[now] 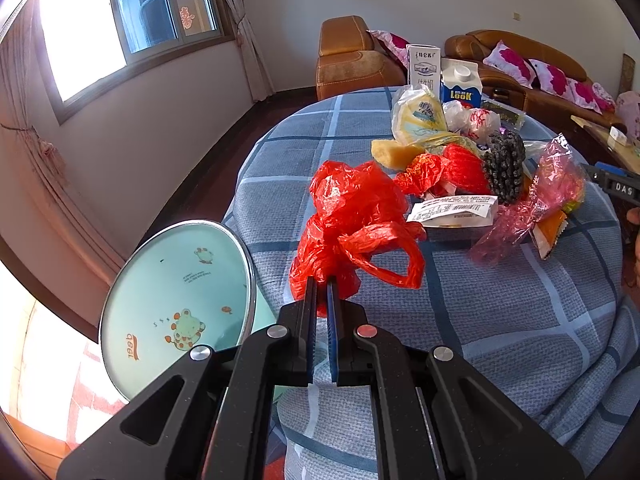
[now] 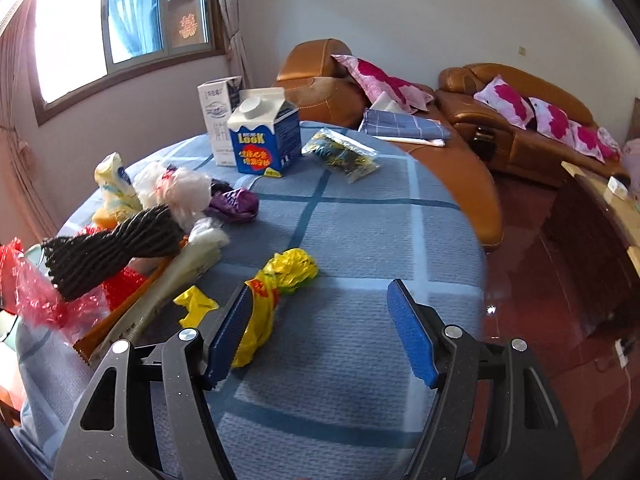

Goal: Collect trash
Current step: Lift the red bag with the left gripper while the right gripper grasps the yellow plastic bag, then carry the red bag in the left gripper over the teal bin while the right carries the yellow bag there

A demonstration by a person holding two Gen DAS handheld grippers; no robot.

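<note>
Trash piled on the blue checked tablecloth (image 1: 500, 320), both grippers over it
Left wrist view: left gripper (image 1: 322, 280) pinched tight on a red plastic bag (image 1: 352, 220) near the table edge, beside a round lidded bin (image 1: 176, 304). Right wrist view: right gripper (image 2: 320, 300) spread wide, holding nothing, its left pad touching a yellow bag (image 2: 280, 280) on the cloth

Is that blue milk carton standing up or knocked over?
Standing up. The blue carton rests on its base on the table, cap on top.
</note>
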